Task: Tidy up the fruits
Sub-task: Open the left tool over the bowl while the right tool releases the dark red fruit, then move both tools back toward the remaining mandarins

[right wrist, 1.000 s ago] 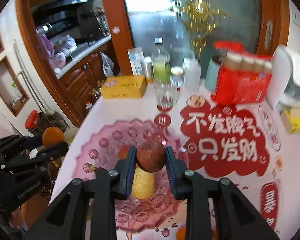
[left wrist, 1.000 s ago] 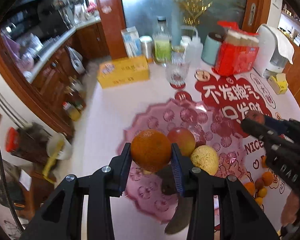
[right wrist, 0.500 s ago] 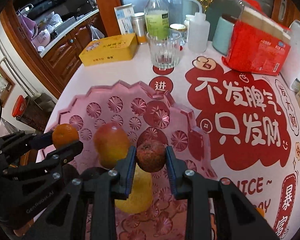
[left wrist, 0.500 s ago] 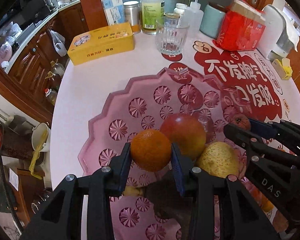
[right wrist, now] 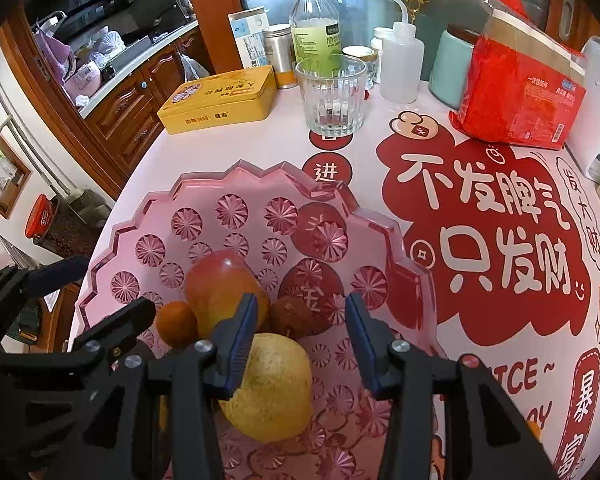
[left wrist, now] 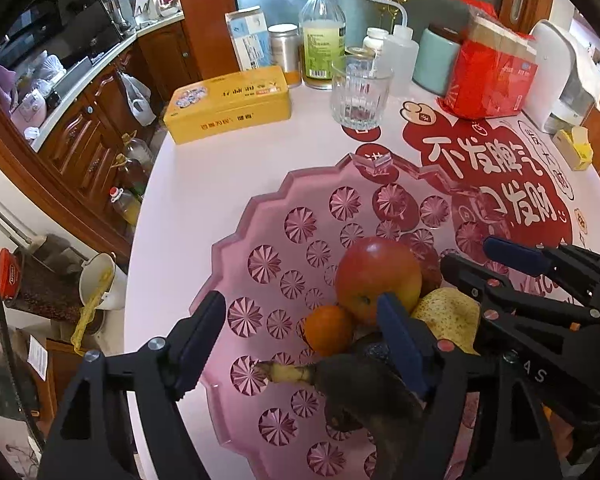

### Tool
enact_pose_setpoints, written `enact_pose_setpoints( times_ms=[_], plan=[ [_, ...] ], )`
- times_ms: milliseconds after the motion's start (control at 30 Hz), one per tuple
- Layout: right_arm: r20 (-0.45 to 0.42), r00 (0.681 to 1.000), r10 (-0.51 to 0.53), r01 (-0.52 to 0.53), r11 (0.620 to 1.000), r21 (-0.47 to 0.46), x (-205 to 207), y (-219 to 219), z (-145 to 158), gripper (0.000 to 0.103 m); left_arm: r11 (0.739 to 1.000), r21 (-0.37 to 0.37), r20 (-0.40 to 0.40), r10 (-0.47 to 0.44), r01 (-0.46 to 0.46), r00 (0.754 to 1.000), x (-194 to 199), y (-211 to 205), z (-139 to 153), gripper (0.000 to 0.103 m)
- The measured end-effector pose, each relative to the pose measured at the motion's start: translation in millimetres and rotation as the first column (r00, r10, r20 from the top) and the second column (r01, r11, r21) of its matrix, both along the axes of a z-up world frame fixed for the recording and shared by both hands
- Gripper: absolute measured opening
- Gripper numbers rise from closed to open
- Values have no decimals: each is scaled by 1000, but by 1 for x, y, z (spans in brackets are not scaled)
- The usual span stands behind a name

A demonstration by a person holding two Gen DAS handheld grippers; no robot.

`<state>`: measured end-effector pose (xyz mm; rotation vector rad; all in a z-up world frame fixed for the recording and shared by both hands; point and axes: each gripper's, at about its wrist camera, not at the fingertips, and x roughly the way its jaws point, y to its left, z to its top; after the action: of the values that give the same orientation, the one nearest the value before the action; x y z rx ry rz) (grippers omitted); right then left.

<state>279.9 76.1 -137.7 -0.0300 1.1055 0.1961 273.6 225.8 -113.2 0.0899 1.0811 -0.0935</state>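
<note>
A pink faceted tray (left wrist: pixel 260 208) (right wrist: pixel 240 168) holds a red-yellow apple (left wrist: pixel 376 276) (right wrist: pixel 220 284), a yellow pear (left wrist: pixel 448 320) (right wrist: pixel 272 388) and a dark banana (left wrist: pixel 360 384). My left gripper (left wrist: pixel 300 320) (right wrist: pixel 104 292) hangs low over the tray with its jaws opening. The orange (left wrist: pixel 328 328) (right wrist: pixel 176 324) lies in the tray between them, free of both pads. My right gripper (right wrist: pixel 300 312) (left wrist: pixel 472 256) is also opening. A small brown fruit (right wrist: pixel 296 316) rests in the tray between its fingers, untouched.
Beyond the tray stand a drinking glass (right wrist: pixel 332 96), a yellow tin (right wrist: pixel 220 100), a bottle (right wrist: pixel 316 36), a squeeze bottle (right wrist: pixel 400 64), a teal canister (right wrist: pixel 452 68) and a red package (right wrist: pixel 520 96). The table's rounded edge drops off at the left.
Both grippers came down to the tray and their jaws parted. The orange and the brown fruit, gripped before, now lie loose in the tray beside the apple.
</note>
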Motion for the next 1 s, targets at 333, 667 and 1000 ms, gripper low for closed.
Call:
enact_pose_setpoints(
  times_ms=[333,667,1000],
  plan=[
    [35,999,-10,9,1000,19,-16,-6,23,46,999,-40,35,32,-30,999,-20,1,23,77],
    [96,995,-14,10,999,33,-42,-10,54,46,996,-69,111,56,-49,992,-52,1,52,77],
    [153,988,-23,17,999,42,-80,-18,85,46,996,-80,91,36,-29,995,-90,-7,74,77]
  ],
)
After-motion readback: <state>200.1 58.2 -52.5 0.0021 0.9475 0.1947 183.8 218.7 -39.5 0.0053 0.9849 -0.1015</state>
